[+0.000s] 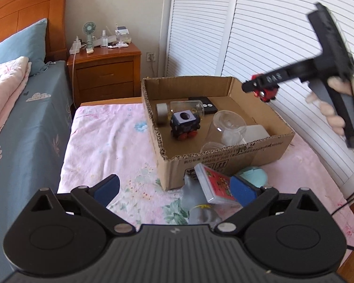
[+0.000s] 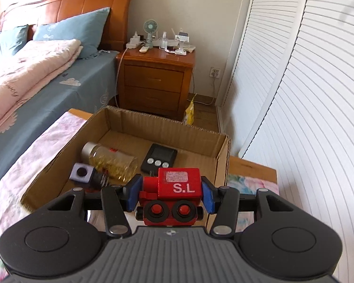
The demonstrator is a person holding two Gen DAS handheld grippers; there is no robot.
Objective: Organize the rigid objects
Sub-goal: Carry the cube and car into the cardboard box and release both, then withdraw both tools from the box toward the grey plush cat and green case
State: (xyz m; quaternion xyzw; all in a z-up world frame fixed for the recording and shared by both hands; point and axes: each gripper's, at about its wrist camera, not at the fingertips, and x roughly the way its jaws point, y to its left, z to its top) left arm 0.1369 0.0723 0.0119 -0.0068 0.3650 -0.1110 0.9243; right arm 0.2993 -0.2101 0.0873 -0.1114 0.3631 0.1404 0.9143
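A cardboard box (image 1: 233, 160) stands on a table with a pink floral cloth (image 1: 106, 141). In it lie a dark toy train car (image 1: 184, 124), a bottle with a silver cap (image 1: 186, 110), a black timer (image 1: 206, 105) and clear glass cups (image 1: 227, 127). My right gripper (image 2: 171, 194) is shut on a red toy train car (image 2: 177, 188) marked "S.L" and holds it above the box's right side; it also shows in the left wrist view (image 1: 263, 90). My left gripper (image 1: 174, 188) is open, low over the cloth in front of the box, with a card box (image 1: 214, 184), a grey figure (image 1: 200, 207) and a teal round case (image 1: 253, 175) beside its right finger.
A bed with a blue sheet (image 1: 18, 129) runs along the left. A wooden nightstand (image 1: 106, 70) with a small fan and bottles stands behind the table. White louvred doors (image 1: 259, 30) fill the right side. A yellow bag (image 2: 190, 113) stands on the floor.
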